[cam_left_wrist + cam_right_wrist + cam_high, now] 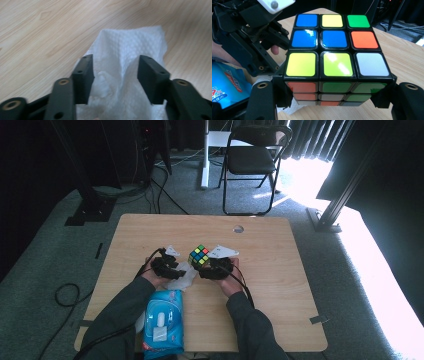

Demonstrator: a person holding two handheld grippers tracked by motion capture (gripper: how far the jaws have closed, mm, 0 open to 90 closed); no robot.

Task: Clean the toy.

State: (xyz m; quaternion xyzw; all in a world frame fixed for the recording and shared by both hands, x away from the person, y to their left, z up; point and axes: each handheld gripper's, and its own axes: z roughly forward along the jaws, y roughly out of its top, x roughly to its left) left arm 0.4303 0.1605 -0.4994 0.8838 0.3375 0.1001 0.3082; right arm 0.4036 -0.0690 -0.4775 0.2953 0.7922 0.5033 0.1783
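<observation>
A scrambled Rubik's cube [199, 255] is held just above the wooden table [280, 285], near its middle. My right gripper [216, 268] is shut on it; in the right gripper view the jaws of this gripper [334, 97] clamp the cube's [334, 50] lower layer from both sides. A crumpled white wipe [182, 277] lies on the table left of the cube. My left gripper [165, 266] hovers over it. In the left gripper view that gripper [115, 72] is open, its jaws wide apart with the wipe [130, 42] bunched loosely between them. The left gripper [257, 45] sits close beside the cube.
A blue pack of wet wipes [162, 320] lies at the table's near edge between the forearms, also seen as the pack [227, 85] beside the cube. A cable hole [238, 228] marks the far side. A black folding chair [252, 160] stands beyond the table.
</observation>
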